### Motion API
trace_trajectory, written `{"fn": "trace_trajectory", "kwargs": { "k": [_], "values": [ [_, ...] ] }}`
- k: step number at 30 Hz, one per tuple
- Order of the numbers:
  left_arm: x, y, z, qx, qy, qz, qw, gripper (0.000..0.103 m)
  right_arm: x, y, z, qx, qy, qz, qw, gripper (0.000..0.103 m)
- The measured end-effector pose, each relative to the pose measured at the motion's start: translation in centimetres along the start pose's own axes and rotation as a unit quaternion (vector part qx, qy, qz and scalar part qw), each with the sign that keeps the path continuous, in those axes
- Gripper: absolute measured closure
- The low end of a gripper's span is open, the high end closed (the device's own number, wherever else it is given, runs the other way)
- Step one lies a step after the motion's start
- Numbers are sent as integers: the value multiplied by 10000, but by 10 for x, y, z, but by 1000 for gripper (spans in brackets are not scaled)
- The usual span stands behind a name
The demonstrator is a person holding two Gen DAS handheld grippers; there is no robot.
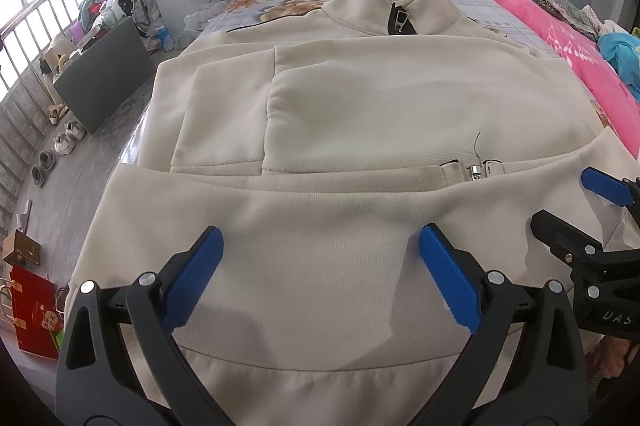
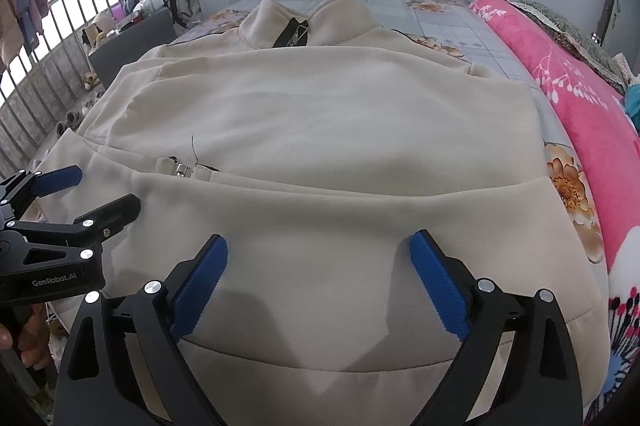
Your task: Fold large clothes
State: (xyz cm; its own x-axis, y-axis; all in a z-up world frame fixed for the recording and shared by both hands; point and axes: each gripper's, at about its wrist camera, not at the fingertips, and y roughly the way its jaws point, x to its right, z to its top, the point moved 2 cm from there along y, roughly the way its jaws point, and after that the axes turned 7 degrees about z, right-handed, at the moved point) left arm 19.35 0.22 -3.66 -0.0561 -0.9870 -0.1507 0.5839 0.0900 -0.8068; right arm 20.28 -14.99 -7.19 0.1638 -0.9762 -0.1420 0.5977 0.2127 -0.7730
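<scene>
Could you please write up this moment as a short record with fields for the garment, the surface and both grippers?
garment: cream zip jacket, sleeves folded in, hem folded up over the body
zip pull: at the folded hem's edge
surface: bed with floral sheet
beside: pink blanket
left gripper: open, over the folded hem, nothing held
right gripper: open, over the same fold, nothing held
</scene>
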Motion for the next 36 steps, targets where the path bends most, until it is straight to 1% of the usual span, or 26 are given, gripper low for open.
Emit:
{"fn": "trace_trajectory", "kwargs": {
  "k": [20,23,26,29,32,36],
  "values": [
    [0,0,0,-11,-4,5,10000,8,-1,2,-1,-61,-49,-6,10000,11],
    [1,0,0,-4,7,22,10000,8,0,1,1,-115,-18,40,9999,11],
    [2,-1,1,26,51,58,10000,8,3,-3,4,-148,111,208,9996,11],
    [2,-1,2,76,89,93,9999,8,8,-11,8,-140,256,378,9989,11],
    [2,-5,4,209,180,212,9994,8,11,-22,13,-64,286,404,9988,11],
    [-9,-23,9,582,154,231,9979,8,16,-38,20,57,374,437,9983,11]
  ]
}}
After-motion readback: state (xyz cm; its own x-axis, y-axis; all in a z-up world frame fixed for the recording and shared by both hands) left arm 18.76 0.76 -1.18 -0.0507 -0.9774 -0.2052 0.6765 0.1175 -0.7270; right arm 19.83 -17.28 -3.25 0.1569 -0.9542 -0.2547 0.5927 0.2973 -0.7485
